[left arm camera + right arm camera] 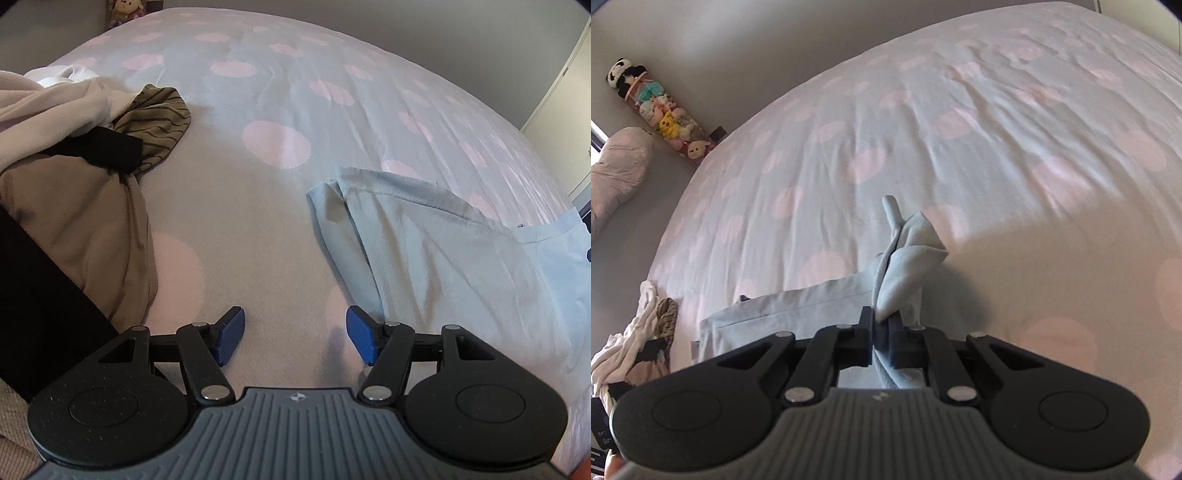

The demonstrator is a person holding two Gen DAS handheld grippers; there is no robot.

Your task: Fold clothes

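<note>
Pale blue garment lies spread on the spotted bed; right hand-held gripper pinches its bunched edge; left hand-held gripper hovers wide beside it; best draw cloth taut, edges aligned.

Pink-dotted bedsheet, plush toys in tube by wall, pillow at left.

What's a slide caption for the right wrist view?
Right gripper shut on a bunched corner of the blue shirt above the spotted bed.
</note>
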